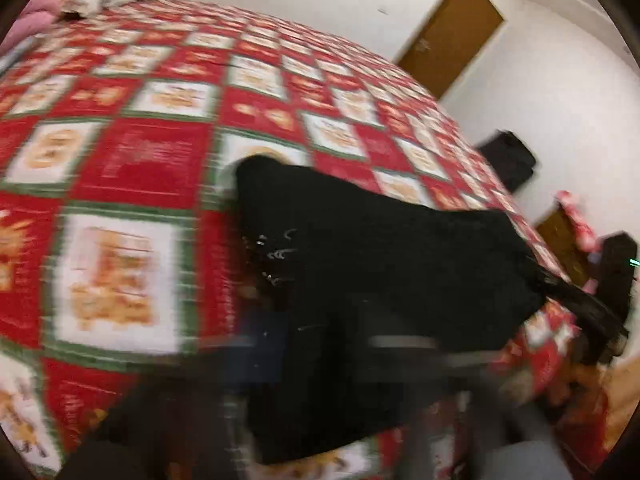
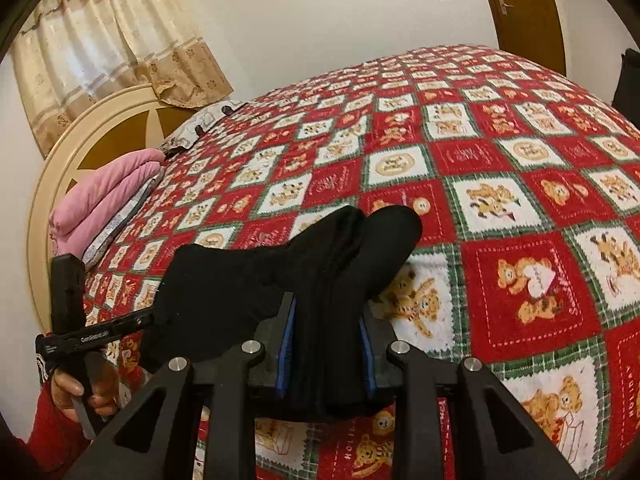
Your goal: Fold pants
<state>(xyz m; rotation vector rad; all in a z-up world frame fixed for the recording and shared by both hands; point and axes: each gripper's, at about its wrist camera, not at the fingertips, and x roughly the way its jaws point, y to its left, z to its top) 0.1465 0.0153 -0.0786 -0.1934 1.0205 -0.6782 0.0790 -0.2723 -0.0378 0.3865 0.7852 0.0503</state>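
Black pants [image 1: 380, 260] lie bunched on a bed with a red, teddy-bear patterned quilt [image 2: 520, 208]. In the right wrist view a thick bundle of the pants [image 2: 224, 280] runs between the blue pads [image 2: 286, 344] of my right gripper [image 2: 328, 344], which is shut on it. At the left of that view my left gripper [image 2: 150, 320] meets the other end of the fabric, which stretches from its tip. The left wrist view is blurred; there the pants cover my left gripper [image 1: 320, 344], and my right gripper [image 1: 580, 304] holds the far corner.
A folded pink blanket [image 2: 104, 196] sits by the round headboard [image 2: 64, 168] under a curtain [image 2: 100, 40]. A brown door [image 1: 452, 32] and a dark object [image 1: 508, 156] stand past the bed's far side. A hand [image 2: 76, 392] with a red sleeve holds the left gripper.
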